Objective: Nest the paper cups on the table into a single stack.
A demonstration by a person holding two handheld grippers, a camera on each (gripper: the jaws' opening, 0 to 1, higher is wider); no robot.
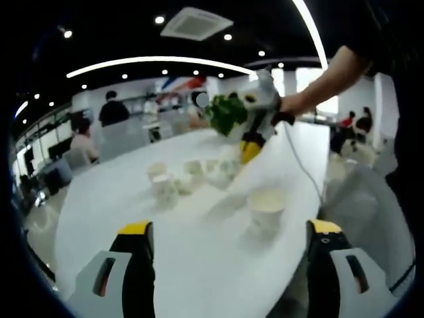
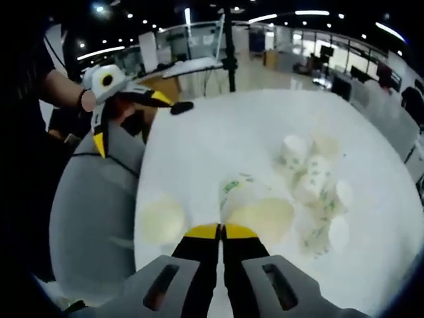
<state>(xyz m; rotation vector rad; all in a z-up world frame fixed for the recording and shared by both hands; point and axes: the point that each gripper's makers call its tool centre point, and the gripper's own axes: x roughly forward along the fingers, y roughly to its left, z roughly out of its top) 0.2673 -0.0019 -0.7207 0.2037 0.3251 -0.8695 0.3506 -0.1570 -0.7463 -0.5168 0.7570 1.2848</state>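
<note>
In the left gripper view, the left gripper (image 1: 228, 242) has its jaws wide apart above the white desk (image 1: 185, 265). Just past them stands one paper cup (image 1: 265, 211), upright and alone. Farther back sits a bunch of cups (image 1: 189, 179), some tipped over. Beyond those, the right gripper (image 1: 255, 136) hangs over the desk in a person's hand (image 1: 291, 106).

In the right gripper view, the right gripper's jaws are pressed together on the rim of a cup with green marks (image 2: 255, 209). Another cup (image 2: 161, 218) stands near the desk edge.
</note>
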